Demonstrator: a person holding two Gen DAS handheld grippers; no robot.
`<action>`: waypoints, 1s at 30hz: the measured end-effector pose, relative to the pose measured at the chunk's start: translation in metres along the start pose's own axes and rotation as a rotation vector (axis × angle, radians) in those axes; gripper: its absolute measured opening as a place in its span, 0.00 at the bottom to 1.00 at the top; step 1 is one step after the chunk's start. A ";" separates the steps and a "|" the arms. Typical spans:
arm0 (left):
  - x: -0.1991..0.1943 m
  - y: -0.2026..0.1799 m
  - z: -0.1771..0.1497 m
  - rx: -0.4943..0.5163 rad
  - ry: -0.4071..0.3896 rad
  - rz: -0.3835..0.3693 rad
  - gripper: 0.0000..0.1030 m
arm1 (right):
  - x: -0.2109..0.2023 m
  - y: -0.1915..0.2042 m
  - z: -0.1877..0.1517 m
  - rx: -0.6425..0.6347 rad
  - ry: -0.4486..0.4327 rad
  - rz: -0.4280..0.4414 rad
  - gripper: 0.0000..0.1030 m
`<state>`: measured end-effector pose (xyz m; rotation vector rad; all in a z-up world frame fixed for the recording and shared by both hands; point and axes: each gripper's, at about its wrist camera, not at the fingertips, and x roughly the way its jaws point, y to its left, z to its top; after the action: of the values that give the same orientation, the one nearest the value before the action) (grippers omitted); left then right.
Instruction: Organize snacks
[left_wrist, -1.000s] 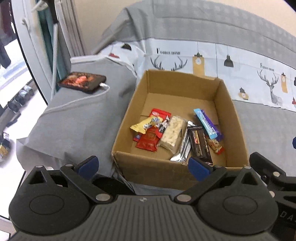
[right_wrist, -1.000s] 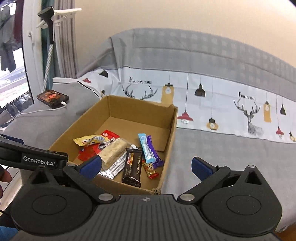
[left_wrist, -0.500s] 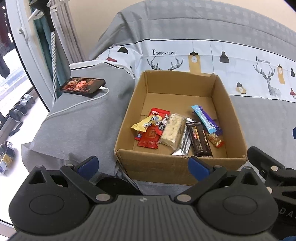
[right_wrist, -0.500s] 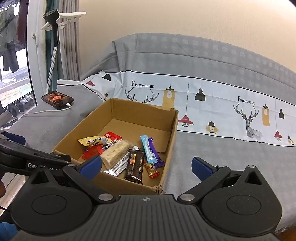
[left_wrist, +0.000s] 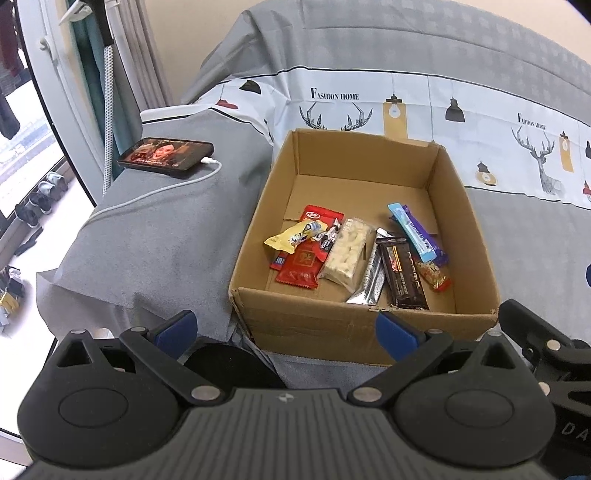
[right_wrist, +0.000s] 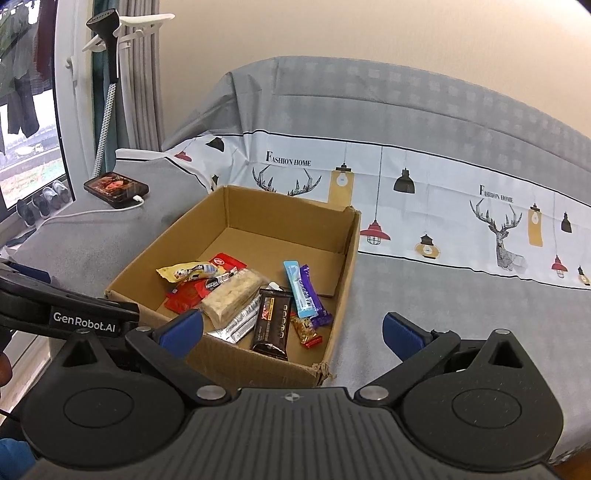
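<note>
Fingers of the left gripper (left_wrist: 284, 330) and right gripper (right_wrist: 293, 330) gape wide and empty, having drawn back; the snacks (left_wrist: 354, 254) lie ahead in the cardboard box (left_wrist: 332, 325), seemingly sorted.

**Materials & Surface Finish**

Cardboard box (left_wrist: 354, 325): brown corrugated paper, matt, torn rough at front corner. Bed cover (right_wrist: 443, 295): woven cloth, matt grey w/ white printed band. Silver wrapper (left_wrist: 367, 284): metallic foil, shiny. Dark bar wrapper (right_wrist: 271, 321): glossy plastic film. Red packet (left_wrist: 301, 264): glossy film. Pale nougat bar (left_wrist: 345, 253): clear wrap, lumpy texture beneath. Left gripper (left_wrist: 286, 330) & right gripper (right_wrist: 291, 328): matt black plastic bodies, ribbed top, bright metal rivets; finger pads (right_wrist: 183, 326) blue, matt. Phone (left_wrist: 166, 157): glossy screen; cable (left_wrist: 155, 194) smooth white plastic.
</note>
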<state>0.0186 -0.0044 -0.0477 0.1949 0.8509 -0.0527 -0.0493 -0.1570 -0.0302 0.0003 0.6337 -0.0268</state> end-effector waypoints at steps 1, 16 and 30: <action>0.000 0.000 0.000 -0.001 0.001 -0.003 1.00 | 0.000 0.000 -0.001 0.000 -0.001 0.000 1.00; -0.004 -0.002 0.000 -0.003 0.000 -0.002 1.00 | -0.002 0.000 0.000 0.004 -0.006 0.000 1.00; -0.005 -0.002 0.000 -0.002 0.001 0.005 1.00 | -0.003 0.000 0.001 0.001 -0.005 0.003 1.00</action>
<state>0.0154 -0.0066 -0.0443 0.1951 0.8512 -0.0466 -0.0511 -0.1570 -0.0272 0.0021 0.6290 -0.0247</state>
